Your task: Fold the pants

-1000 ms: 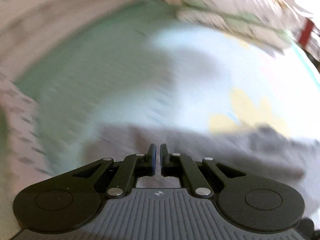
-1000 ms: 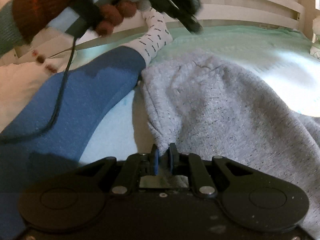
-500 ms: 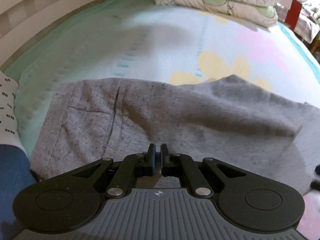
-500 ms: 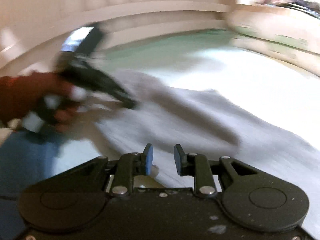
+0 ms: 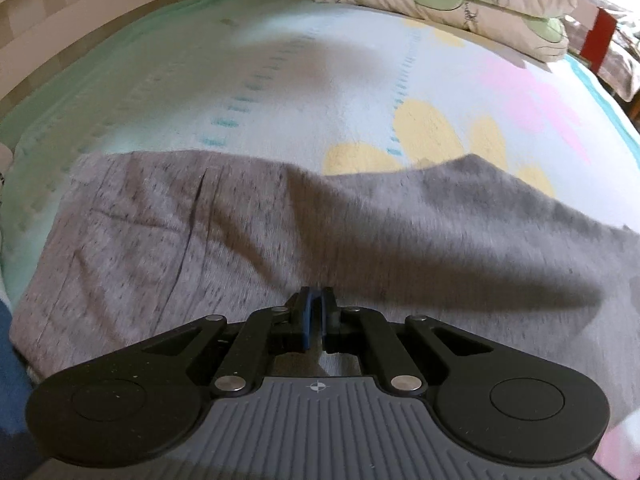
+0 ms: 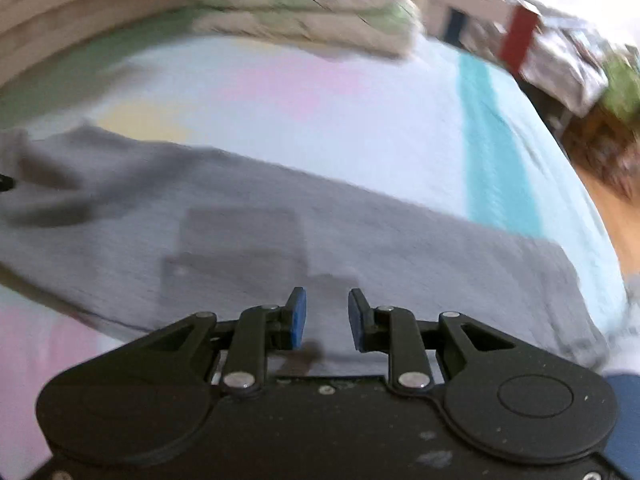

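The gray pants (image 5: pixel 248 240) lay spread across the bed (image 5: pixel 280 92), with the pillows (image 5: pixel 460 4) far behind them. One end had a soft bump and a dark crease. Most of the cloth looked flat.

The left gripper (image 5: pixel 316 312) hung low over the pants, pointing down at them. Its blue pads were almost together, with only a thin gap. It is hard to tell if any cloth was pinched between them; none showed there.

The right gripper (image 6: pixel 327 316) was over the other end of the pants (image 6: pixel 360 240). Its fingers stood partly apart and nothing was between them. The picture there was blurry.

The step in hand looked like getting a hold on both ends to make a fold. To do it well, each gripper should probably go to the near edge of the cloth and pinch all the layers together. Both ends should then lift evenly, so the pants stay flat. The bump should likely be smoothed out first.
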A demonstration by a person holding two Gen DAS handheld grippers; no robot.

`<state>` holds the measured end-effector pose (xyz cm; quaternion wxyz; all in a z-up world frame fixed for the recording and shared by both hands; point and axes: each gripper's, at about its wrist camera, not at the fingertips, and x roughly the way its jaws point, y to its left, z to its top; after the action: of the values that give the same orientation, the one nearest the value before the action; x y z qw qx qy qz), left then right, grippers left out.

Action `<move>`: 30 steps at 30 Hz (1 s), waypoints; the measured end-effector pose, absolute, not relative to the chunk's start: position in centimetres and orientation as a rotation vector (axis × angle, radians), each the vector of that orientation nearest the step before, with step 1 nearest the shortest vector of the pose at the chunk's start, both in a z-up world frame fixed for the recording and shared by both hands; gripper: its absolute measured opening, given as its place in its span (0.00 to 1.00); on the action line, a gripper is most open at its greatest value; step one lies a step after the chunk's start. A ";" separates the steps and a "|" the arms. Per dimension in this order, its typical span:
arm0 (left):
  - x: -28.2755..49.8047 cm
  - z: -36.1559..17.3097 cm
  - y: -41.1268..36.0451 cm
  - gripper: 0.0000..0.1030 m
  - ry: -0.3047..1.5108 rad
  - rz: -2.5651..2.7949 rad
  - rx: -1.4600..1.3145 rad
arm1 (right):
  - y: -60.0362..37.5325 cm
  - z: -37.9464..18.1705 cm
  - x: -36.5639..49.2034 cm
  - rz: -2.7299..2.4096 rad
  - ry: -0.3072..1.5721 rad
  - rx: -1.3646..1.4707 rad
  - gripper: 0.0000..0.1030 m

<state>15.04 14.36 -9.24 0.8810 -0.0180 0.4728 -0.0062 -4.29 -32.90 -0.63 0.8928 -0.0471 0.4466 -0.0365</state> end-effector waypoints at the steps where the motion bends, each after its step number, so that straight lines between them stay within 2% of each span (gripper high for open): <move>1: 15.3 -9.3 14.3 0.04 0.989 -0.007 -0.042 | -33.4 -0.8 -4.0 -0.099 0.943 -0.074 0.24; 7: 15.8 -9.5 13.6 0.04 0.995 0.000 -0.027 | -36.8 -2.4 -4.2 -0.202 0.996 0.143 0.25; 12: 15.7 -9.5 13.9 0.04 0.997 -0.005 -0.038 | -37.5 -3.6 -4.7 -0.257 1.025 0.274 0.36; 14: 15.5 -9.4 14.0 0.04 0.996 -0.003 -0.038 | -38.1 -3.6 -4.9 -0.264 1.012 0.349 0.47; 15: 15.4 -9.5 13.9 0.04 0.994 -0.003 -0.032 | -38.5 -3.7 -5.2 -0.268 1.002 0.389 0.49; 19: 15.5 -9.5 13.6 0.04 0.987 -0.009 -0.012 | -39.4 -4.4 -4.9 -0.290 0.950 0.549 0.51; 21: 15.5 -9.5 13.6 0.04 0.988 -0.011 -0.018 | -39.7 -4.6 -4.7 -0.296 0.925 0.593 0.27; 22: 15.5 -9.5 13.7 0.04 0.990 -0.012 -0.021 | -39.7 -4.7 -4.6 -0.296 0.923 0.605 0.05; 27: 15.6 -9.4 14.1 0.04 0.992 -0.021 -0.035 | -38.8 -2.9 -5.0 -0.308 0.911 0.489 0.03; 30: 15.4 -9.3 13.5 0.04 0.979 -0.015 0.003 | -39.1 -3.7 -4.9 -0.325 0.965 0.477 0.03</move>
<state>15.43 13.55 -9.30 0.8824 0.0017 0.4703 -0.0073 -4.92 -39.12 -3.66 0.8462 0.2260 0.4574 -0.1540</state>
